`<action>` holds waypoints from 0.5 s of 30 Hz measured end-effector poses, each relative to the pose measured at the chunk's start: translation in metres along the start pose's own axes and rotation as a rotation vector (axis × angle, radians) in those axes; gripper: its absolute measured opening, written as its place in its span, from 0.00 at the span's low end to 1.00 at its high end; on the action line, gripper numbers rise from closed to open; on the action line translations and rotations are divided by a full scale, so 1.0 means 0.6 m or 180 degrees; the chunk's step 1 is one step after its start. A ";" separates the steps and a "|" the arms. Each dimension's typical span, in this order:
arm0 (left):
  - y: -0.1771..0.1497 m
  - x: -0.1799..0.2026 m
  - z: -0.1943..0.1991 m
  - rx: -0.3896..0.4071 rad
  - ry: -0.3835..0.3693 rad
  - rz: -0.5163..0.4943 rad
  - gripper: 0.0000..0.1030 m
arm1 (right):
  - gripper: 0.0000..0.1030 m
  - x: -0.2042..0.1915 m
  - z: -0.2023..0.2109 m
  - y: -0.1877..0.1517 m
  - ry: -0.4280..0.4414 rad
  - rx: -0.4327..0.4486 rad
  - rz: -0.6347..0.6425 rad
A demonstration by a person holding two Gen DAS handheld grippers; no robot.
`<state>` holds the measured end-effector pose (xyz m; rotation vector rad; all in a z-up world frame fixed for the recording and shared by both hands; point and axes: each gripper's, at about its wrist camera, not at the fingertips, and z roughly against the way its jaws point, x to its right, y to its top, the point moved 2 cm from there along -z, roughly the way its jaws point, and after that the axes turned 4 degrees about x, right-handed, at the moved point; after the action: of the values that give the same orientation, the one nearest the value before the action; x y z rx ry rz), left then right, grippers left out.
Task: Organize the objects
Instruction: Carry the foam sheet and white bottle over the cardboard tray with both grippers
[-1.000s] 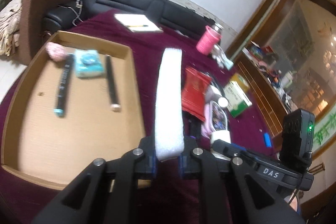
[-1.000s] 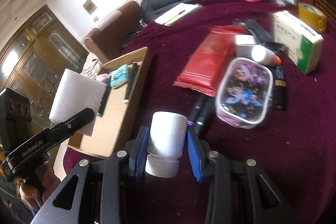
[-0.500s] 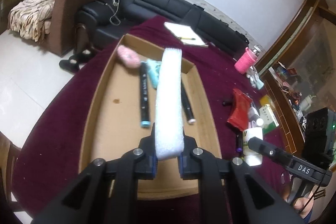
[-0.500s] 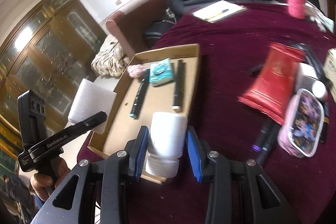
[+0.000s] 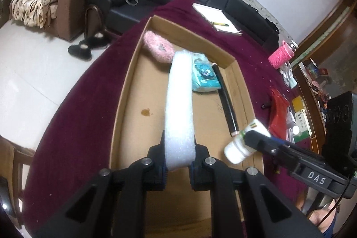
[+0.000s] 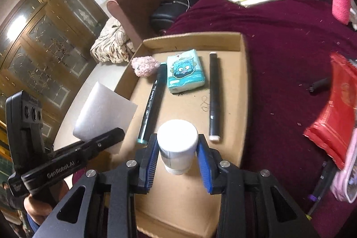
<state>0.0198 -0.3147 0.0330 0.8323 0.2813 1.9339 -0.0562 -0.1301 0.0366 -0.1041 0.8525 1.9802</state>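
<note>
Four things already lie at the far end of the cardboard box point(image 6: 244, 81): two markers, a tissue pack and something pink and fluffy. The left gripper point(image 5: 178, 160) is clamped on a foam block point(image 5: 179, 104) and the right gripper point(image 6: 177, 154) on a white bottle point(image 6: 177, 144), both above the box's near end. A red packet point(image 6: 334, 108) and, seemingly, several more items wait on the tablecloth's right side.

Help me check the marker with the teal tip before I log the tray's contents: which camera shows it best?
The right wrist view: the teal-tipped marker lies in full length in the cardboard tray, between the pink pouch and the tissue pack. In the left wrist view the held foam block hides it entirely.
</note>
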 end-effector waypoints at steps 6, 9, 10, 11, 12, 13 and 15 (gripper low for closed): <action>0.012 -0.005 -0.026 -0.0085 0.0038 0.0068 0.13 | 0.37 -0.006 -0.032 0.025 -0.0064 -0.0099 -0.0004; 0.017 -0.004 -0.032 -0.0086 0.0033 0.0091 0.13 | 0.37 -0.005 -0.049 0.039 -0.0091 -0.0130 -0.0031; 0.019 -0.003 -0.035 -0.0078 0.0040 0.0097 0.13 | 0.37 -0.004 -0.055 0.044 -0.0091 -0.0137 -0.0054; 0.022 -0.003 -0.038 -0.0070 0.0041 0.0102 0.13 | 0.37 -0.002 -0.060 0.048 -0.0101 -0.0145 -0.0071; 0.024 -0.003 -0.041 -0.0070 0.0044 0.0111 0.13 | 0.37 -0.001 -0.067 0.053 -0.0113 -0.0155 -0.0091; 0.027 -0.005 -0.044 -0.0070 0.0037 0.0125 0.13 | 0.37 0.000 -0.073 0.056 -0.0111 -0.0160 -0.0109; 0.032 -0.004 -0.050 -0.0081 0.0032 0.0113 0.14 | 0.37 0.001 -0.083 0.060 -0.0107 -0.0181 -0.0149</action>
<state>-0.0124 -0.3218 0.0196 0.8163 0.2490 1.9712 -0.0979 -0.1711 0.0174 -0.1225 0.7657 1.9574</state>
